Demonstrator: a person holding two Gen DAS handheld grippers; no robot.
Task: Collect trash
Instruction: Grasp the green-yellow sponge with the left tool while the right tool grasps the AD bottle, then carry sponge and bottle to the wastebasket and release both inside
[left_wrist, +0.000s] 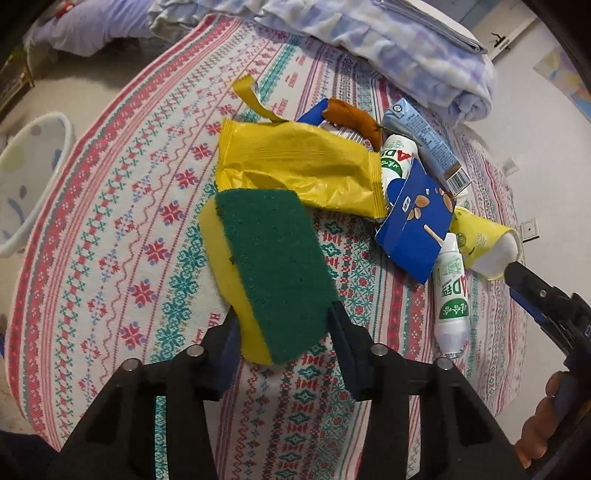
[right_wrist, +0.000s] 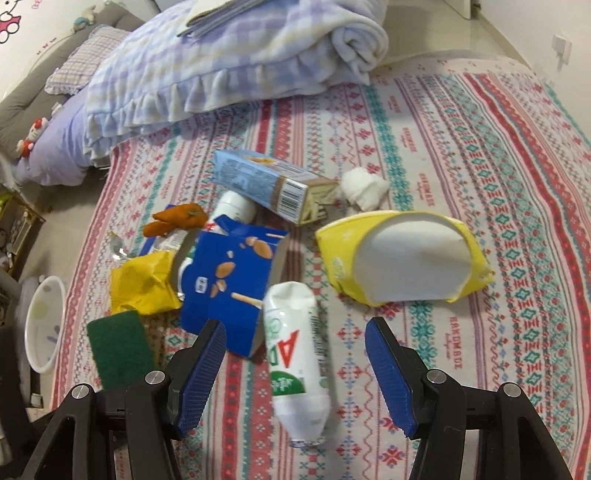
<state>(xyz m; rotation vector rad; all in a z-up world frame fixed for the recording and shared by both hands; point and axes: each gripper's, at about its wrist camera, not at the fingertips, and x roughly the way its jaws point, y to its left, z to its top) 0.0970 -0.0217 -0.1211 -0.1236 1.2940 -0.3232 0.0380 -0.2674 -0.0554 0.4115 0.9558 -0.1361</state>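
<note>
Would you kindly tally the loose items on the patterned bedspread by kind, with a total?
White bottles: 2
Cartons or boxes: 2 (blue box, light-blue carton)
Yellow wrapper: 1
Yellow paper cup: 1
Sponge: 1
Orange peel: 1
White tissue: 1
Total: 9

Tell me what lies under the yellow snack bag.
The yellow snack bag rests partly on a white bottle, some blue packaging and the patterned cloth. Anything else beneath it is covered.

Second white bottle (right_wrist: 236, 203): mostly hidden beneath the blue box (right_wrist: 229, 280) and light-blue carton (right_wrist: 258, 177). Silver wrapper (right_wrist: 120, 249): mostly covered by the yellow bag (right_wrist: 142, 284). White basket (left_wrist: 26, 177): cut off by left edge. Right gripper (left_wrist: 517, 273): only one finger shows in the left wrist view.
</note>
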